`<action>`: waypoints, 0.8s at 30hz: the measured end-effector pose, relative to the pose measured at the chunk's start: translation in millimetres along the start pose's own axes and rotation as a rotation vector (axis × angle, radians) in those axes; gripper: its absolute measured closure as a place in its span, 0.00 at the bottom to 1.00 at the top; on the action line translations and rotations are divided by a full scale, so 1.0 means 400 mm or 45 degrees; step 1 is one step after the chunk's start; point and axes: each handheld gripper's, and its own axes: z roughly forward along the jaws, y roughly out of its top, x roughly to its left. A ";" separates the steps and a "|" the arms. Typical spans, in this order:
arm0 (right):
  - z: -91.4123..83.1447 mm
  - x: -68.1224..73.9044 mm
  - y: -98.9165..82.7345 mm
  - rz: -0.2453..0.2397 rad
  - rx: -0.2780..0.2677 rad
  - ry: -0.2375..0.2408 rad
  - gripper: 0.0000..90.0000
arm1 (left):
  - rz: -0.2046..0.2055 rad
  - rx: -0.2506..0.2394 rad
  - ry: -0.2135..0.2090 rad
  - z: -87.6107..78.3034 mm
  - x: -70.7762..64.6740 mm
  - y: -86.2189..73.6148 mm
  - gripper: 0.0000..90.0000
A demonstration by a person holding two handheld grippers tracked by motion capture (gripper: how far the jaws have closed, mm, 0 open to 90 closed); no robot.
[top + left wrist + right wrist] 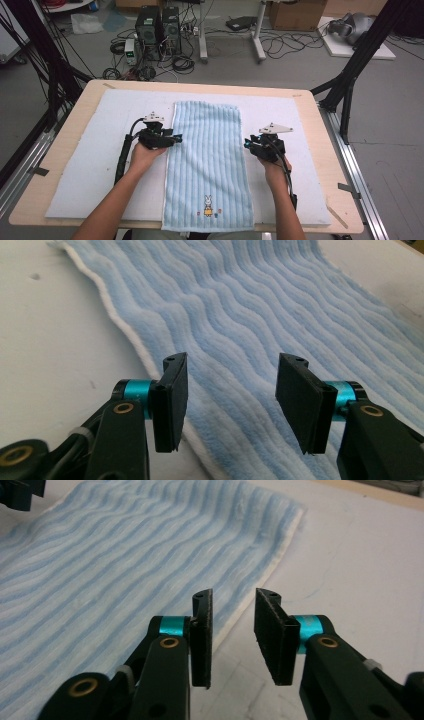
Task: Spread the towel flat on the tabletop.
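High view: towel [207, 165], long axis top-to-bottom at centre; left gripper [176, 138] and right gripper [248, 144] flank its long edges, jaws apart, holding nothing.

Your towel [207, 160] is light blue with darker blue wavy stripes running from its near end to its far end, and its edge is white. Near its near end you have a small embroidered rabbit [207, 204], white, in a yellow-orange outfit, with tiny coloured marks on either side. Under the towel lies a white mat [95, 160], which rests on a pale wood table [60, 150]. Your left gripper [176, 138] and your right gripper [248, 144] are black, each with turquoise metal rings behind the black pads and brass-coloured rivets on the arms.
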 end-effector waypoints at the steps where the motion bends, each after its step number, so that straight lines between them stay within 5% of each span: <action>1: 0.001 0.003 -0.005 0.000 0.008 0.008 0.73 | 0.016 0.014 -0.005 0.003 -0.005 -0.002 0.53; 4: 0.003 0.012 -0.018 0.010 0.030 0.012 0.68 | 0.067 0.059 -0.004 0.015 -0.019 -0.010 0.60; 6: 0.008 0.014 -0.022 0.036 0.072 0.021 0.63 | 0.123 0.106 0.005 0.029 -0.028 -0.021 0.72; 8: 0.011 0.016 -0.024 0.043 0.096 0.030 0.60 | 0.180 0.078 0.039 0.032 -0.037 -0.032 0.88; 11: 0.014 0.024 -0.023 0.038 0.097 0.036 0.56 | 0.137 0.069 0.029 0.033 -0.030 -0.031 0.96; 24: 0.060 0.052 -0.015 0.066 0.103 0.075 0.55 | -0.008 0.011 0.107 0.019 0.063 -0.011 0.97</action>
